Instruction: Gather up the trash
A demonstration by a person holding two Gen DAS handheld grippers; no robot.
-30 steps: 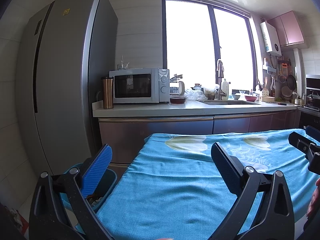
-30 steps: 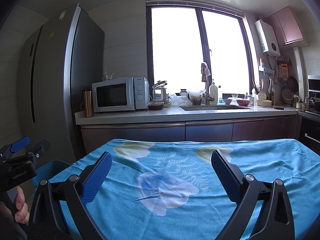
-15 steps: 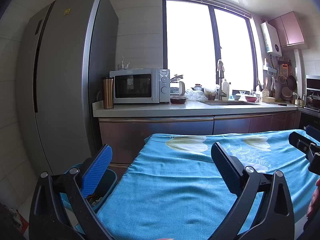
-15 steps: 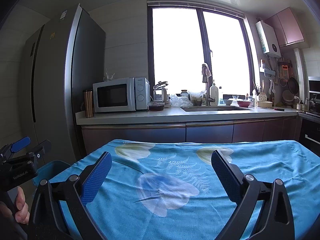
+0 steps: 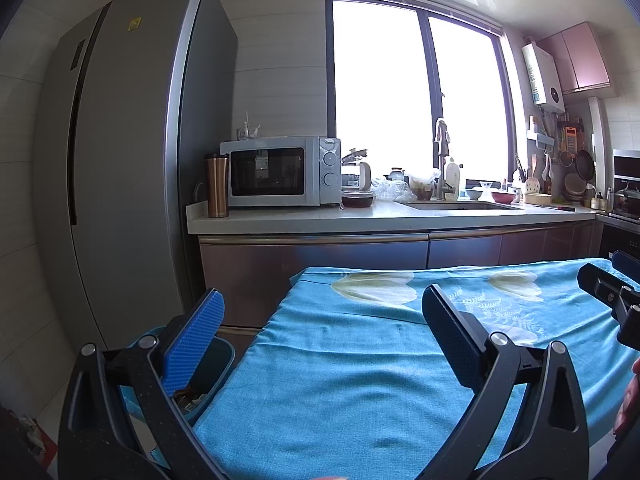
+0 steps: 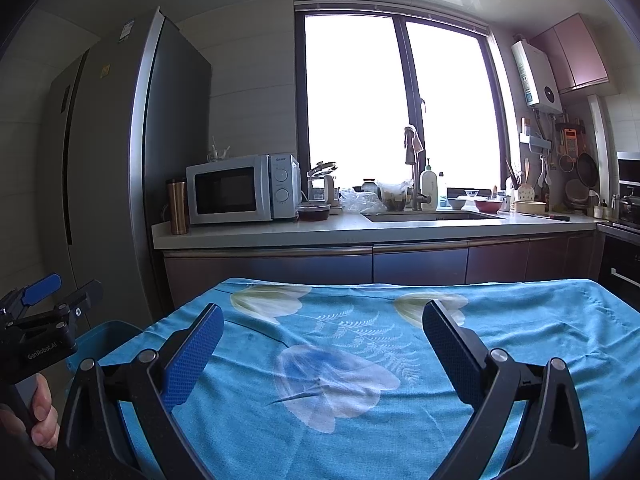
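Left gripper (image 5: 322, 322): at the bottom of the left wrist view, jaws wide apart, nothing between them. The left pad (image 5: 192, 344) is over the bin, the right pad is over the cloth.
Right gripper (image 6: 322, 330): at the bottom of the right wrist view, jaws wide apart and empty, both pads over the cloth.
Hand (image 6: 38, 412): in the lower left corner of the right wrist view, some fingers are closed around the handle of the left gripper.
Cloth (image 6: 360, 360): blue with pale flowers, it covers the table and fills the lower half of both views. No trash is seen on it.
Bin (image 5: 218, 364): blue, in the lower left of the left wrist view, just beside the left edge of the table.
Trash (image 5: 188, 394): some small pieces lie inside the bin, partly hidden behind the left pad; what they are I cannot tell.
Counter (image 5: 380, 216): behind the table, across the middle of the frame.
Microwave (image 5: 280, 172): on the counter, left of centre, with a copper cup (image 5: 217, 186) just beside it.
Fridge (image 5: 120, 160): tall and grey, on the left side of the frame.
Window (image 5: 416, 100): bright, in the upper centre, over the sink (image 5: 460, 205).
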